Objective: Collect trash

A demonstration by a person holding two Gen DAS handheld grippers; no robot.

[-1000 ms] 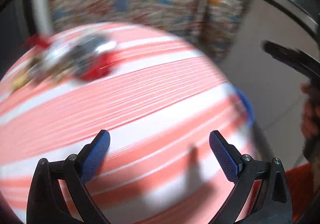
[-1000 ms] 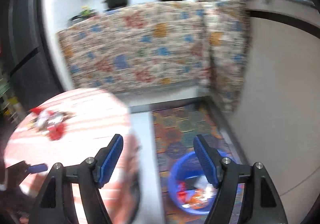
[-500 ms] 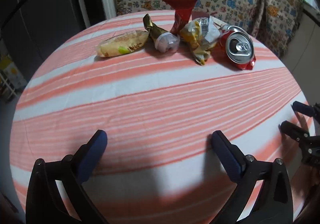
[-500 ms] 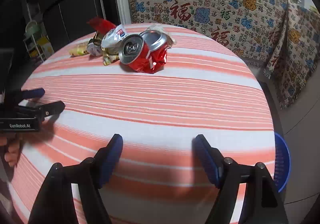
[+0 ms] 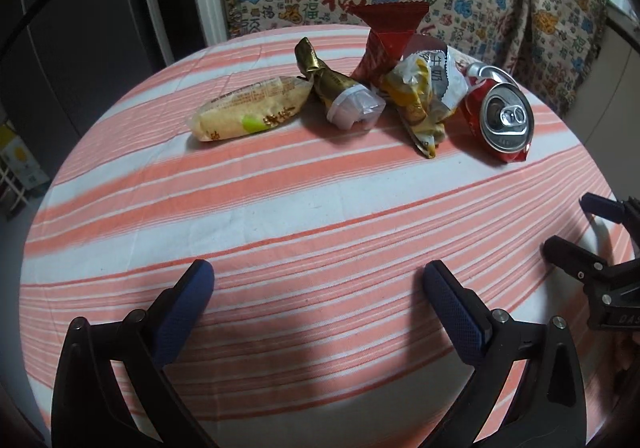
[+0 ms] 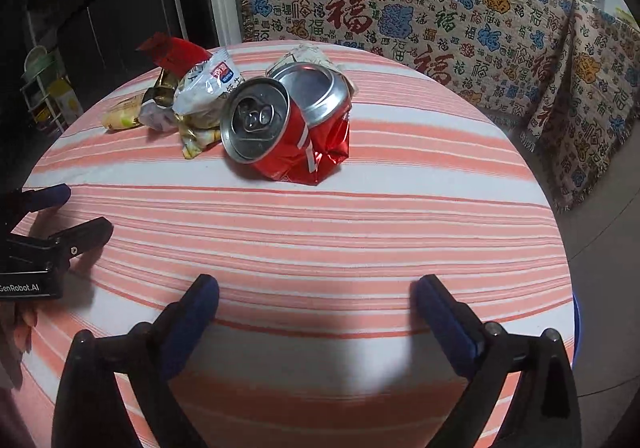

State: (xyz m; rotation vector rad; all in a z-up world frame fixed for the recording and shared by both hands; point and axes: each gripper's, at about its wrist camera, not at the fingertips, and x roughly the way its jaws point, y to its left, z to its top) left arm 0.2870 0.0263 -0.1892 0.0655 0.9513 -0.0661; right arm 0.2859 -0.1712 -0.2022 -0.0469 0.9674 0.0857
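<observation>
Trash, a small heap of it, lies on the far side of the round table with the orange-and-white striped cloth (image 5: 280, 216), well ahead of my fingers. From my right gripper (image 6: 316, 300), the crushed red aluminium drink can (image 6: 288, 132) sits straight ahead and is the piece closest to me. Beyond it to the left are a crumpled white-and-yellow snack bag (image 6: 204, 88) and an upright red foil wrapper (image 6: 172, 50). From my left gripper (image 5: 318, 288), the yellow sealed bread packet (image 5: 252, 108) lies ahead and slightly left, with the gold-foil wrapper with a clear plastic cup end (image 5: 344, 96) just to its right, touching the pile.

My right jaws have just been opening and now stand wide with nothing between them. My left jaws also stand wide apart and empty, over bare cloth.

As I judge it, every piece on the table is still to be collected. The rim of a blue plastic bin (image 6: 576, 328) peeks past the table edge to the right of my right fingers, and that looks like where it all must go.
</observation>
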